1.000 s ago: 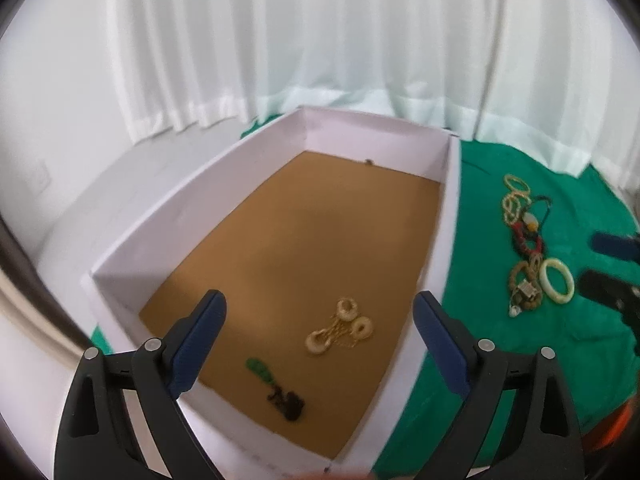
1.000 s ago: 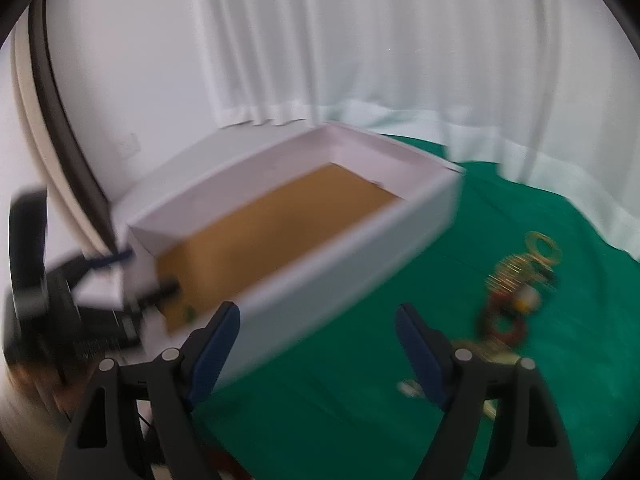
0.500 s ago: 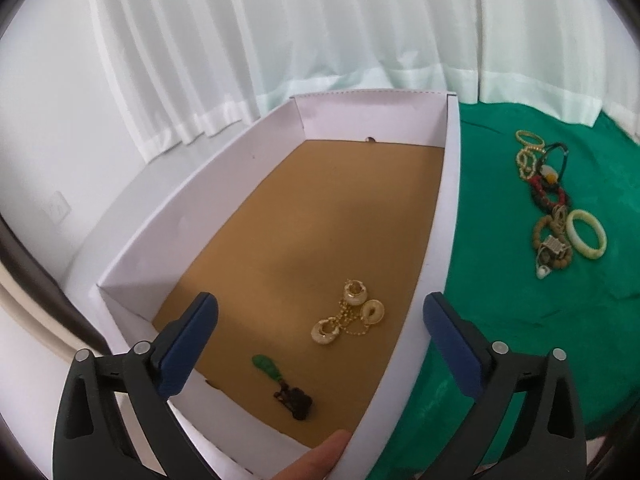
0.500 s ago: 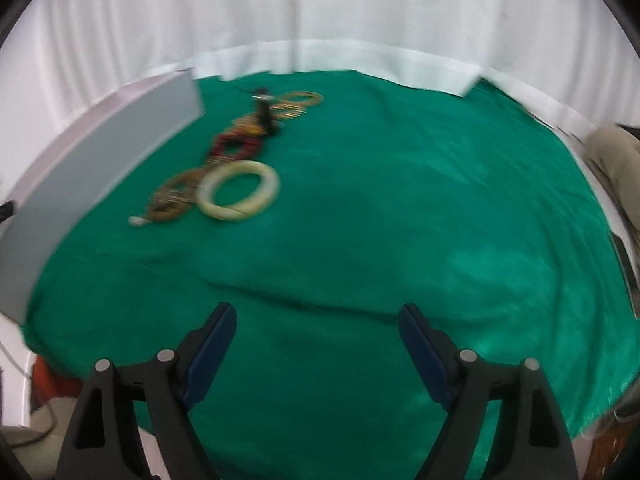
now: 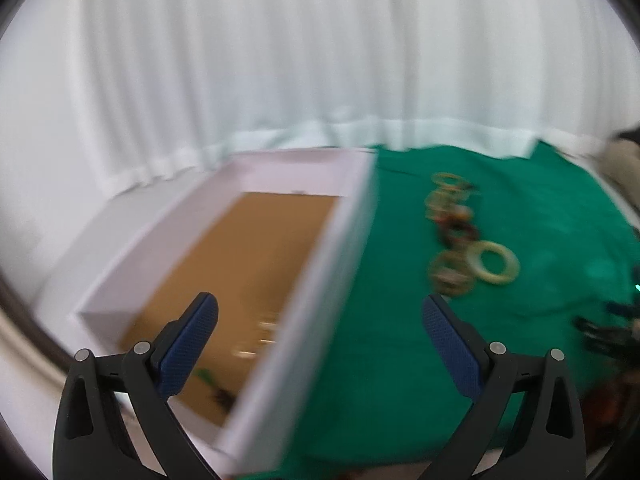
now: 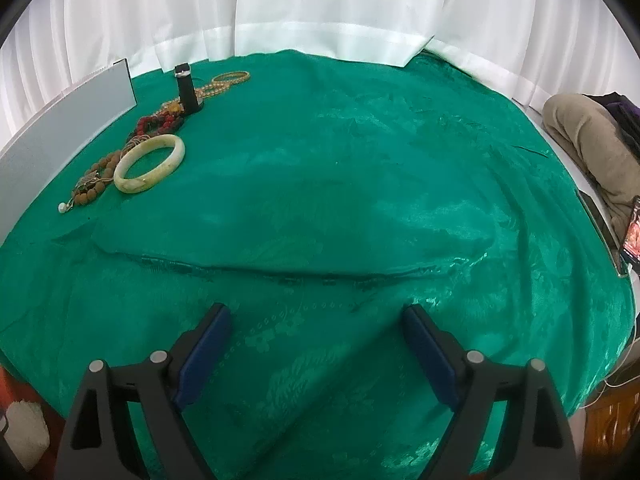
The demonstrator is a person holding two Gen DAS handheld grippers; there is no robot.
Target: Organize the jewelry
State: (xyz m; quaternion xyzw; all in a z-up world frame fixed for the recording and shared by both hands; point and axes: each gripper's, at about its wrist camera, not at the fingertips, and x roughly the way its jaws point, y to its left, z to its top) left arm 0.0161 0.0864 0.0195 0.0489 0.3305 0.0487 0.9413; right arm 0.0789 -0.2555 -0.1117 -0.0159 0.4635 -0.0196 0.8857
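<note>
Both grippers are hanging spread and empty — the right gripper (image 6: pixel 316 344) over bare green cloth (image 6: pixel 360 184) with the pale bangle (image 6: pixel 150 163) and beads (image 6: pixel 94 180) lying well off toward the cloth's far-left edge, the left gripper (image 5: pixel 320 332) straddling the white box's (image 5: pixel 320 280) near wall.

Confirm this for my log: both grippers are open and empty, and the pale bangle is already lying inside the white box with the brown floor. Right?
Not quite. The pale bangle lies on the green cloth, outside the white box, among the bead bracelets; the right wrist view shows it clearly. The left gripper and right gripper are indeed open and empty.
</note>
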